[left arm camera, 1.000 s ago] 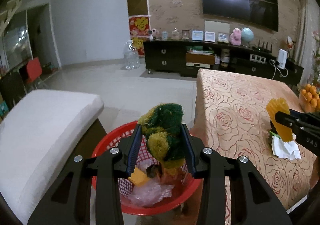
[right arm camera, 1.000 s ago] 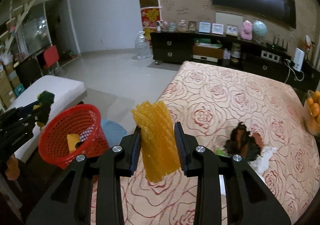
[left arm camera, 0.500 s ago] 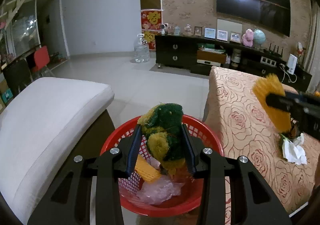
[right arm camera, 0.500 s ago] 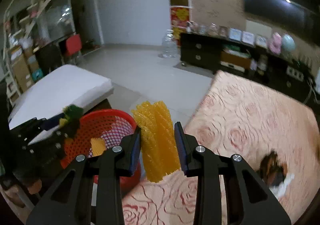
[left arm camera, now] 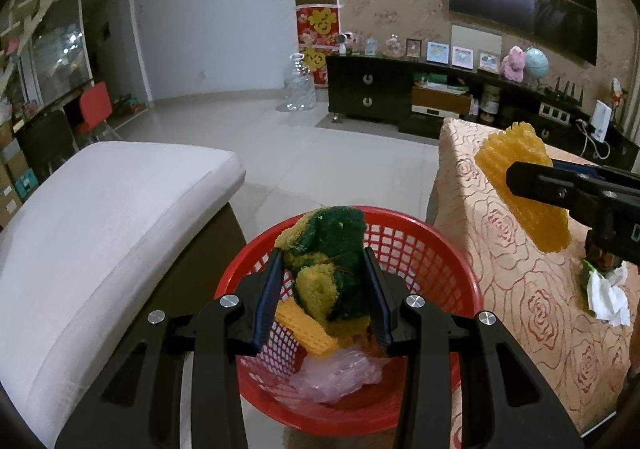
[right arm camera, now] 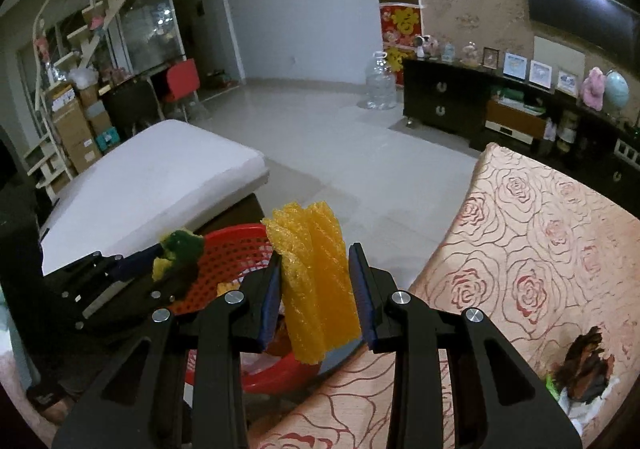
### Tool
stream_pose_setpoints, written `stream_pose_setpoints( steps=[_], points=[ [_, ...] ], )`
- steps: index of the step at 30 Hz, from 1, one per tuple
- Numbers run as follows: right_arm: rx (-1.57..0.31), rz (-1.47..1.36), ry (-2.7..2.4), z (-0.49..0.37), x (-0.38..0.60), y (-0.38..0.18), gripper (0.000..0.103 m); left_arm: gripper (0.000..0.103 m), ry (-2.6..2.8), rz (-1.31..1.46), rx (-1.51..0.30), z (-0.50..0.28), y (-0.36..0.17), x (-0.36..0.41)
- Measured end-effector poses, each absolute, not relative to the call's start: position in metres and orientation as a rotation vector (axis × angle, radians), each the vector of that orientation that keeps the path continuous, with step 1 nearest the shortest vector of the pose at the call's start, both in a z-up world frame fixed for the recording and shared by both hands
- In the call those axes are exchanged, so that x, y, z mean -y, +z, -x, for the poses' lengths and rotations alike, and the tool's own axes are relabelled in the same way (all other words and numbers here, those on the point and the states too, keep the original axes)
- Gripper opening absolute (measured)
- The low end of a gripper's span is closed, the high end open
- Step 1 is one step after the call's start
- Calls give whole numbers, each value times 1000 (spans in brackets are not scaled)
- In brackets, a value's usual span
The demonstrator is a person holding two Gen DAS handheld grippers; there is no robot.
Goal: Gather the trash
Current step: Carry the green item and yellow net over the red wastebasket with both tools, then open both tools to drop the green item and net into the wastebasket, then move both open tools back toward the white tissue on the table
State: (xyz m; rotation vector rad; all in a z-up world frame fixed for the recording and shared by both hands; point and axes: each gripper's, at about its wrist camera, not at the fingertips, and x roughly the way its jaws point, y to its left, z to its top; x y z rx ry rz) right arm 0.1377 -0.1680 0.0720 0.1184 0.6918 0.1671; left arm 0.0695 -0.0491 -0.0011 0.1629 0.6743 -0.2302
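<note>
Crumpled green-yellow sponge [left arm camera: 326, 269] in left tool [left arm camera: 325, 289]; ribbed yellow foam [right arm camera: 316, 281] in right tool [right arm camera: 318, 291]

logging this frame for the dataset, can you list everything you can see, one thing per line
scouring sponge: one, green and yellow, held over the basket
foam net: one, yellow, held near the table edge
basket: one, red, on the floor between bench and table
basket contents: yellow foam piece, clear plastic bag
table: one, rose-patterned cloth, right side
trash pile: dark scraps, white tissue, on the table
cushioned bench: one, white, left
TV cabinet: one, dark, far wall
water jug: one, clear, on the floor
left gripper: black, clamped on the sponge
right gripper: black, clamped on the net
</note>
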Motion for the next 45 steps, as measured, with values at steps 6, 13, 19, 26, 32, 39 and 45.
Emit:
stream_pose_setpoints(
  steps=[6,13,19,26,32,39,45],
  points=[
    [-725,-110,187,-146,156,58,32,38,-203,-151,-706,-77,-9,39],
    [-746,-114,218,-161,146,49,32,38,-187,-164,-745,-85,-22,35],
    [-782,-119,249,-172,137,38,33,38,-182,-162,-776,-91,-29,33],
    [-798,-125,246,-174,136,33,52,40,-190,-157,-778,-93,-29,32],
    [-803,-163,244,-170,142,32,63,55,-196,-146,-767,-91,-26,30],
    [-780,-175,214,-162,154,39,71,73,-181,-97,-758,-92,-19,22],
    [-735,-194,150,-147,175,50,76,77,-183,-56,-731,-89,-13,17]
  ],
)
